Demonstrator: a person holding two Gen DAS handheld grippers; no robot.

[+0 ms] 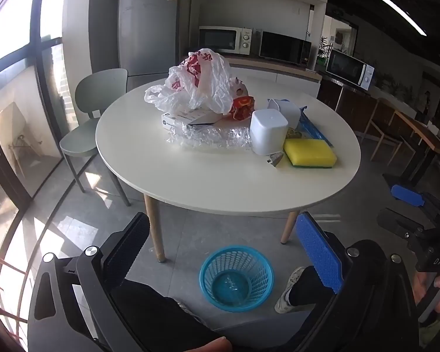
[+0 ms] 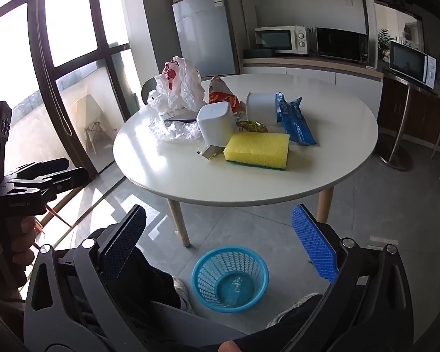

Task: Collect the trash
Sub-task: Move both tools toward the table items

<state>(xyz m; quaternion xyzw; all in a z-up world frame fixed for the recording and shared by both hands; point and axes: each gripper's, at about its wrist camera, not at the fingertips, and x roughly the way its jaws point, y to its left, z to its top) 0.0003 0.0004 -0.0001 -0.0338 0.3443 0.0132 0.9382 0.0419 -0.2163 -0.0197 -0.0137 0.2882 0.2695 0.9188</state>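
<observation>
Left wrist view shows the left gripper (image 1: 230, 252) and right gripper (image 2: 220, 243) both spread wide and holding nothing, above the round blue plastic mesh basket (image 1: 236, 278) on the near floor; the crumpled white plastic bag (image 1: 196, 82) lies on the far left of the round white table (image 1: 214, 182).
</observation>
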